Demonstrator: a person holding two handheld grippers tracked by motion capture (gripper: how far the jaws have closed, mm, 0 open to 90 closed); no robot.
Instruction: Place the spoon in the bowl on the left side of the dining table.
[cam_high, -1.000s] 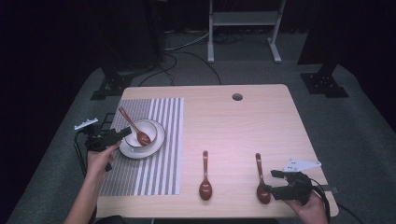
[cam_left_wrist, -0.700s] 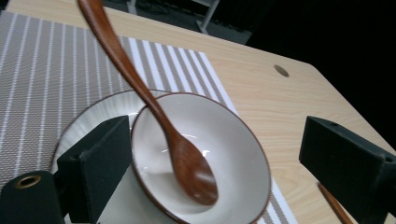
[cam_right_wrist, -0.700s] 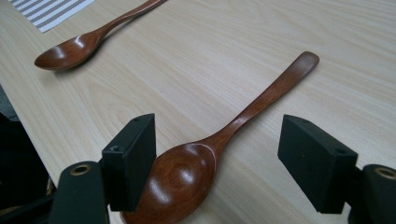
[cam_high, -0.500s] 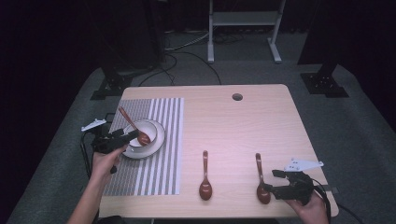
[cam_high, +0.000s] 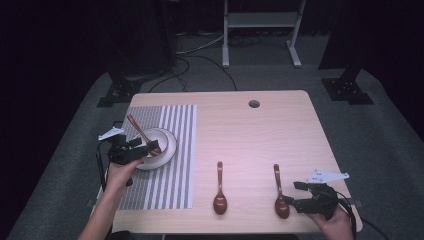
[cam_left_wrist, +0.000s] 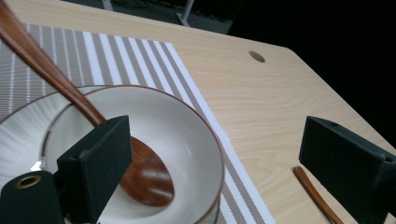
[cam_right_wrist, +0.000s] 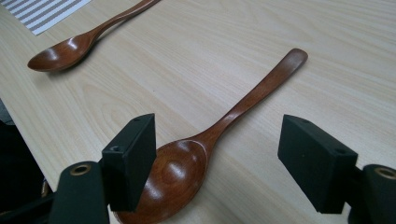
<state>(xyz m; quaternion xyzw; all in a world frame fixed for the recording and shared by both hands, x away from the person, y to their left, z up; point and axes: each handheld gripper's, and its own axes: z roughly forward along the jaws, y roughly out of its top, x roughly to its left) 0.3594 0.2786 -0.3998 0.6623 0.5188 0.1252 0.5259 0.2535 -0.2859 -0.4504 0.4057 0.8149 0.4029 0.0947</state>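
At the near right edge of the table, the right gripper is sitting with jaws spread wide around the bowl of the nearest wooden spoon, exactly where it sat a second ago. Beside it, the middle spoon is lying untouched. Farther left, the left gripper has been drawing back toward the person, jaws wide and empty, leaving the third spoon resting in the white bowl on the striped placemat. That delivery looks finished; the right spoon is probably next.
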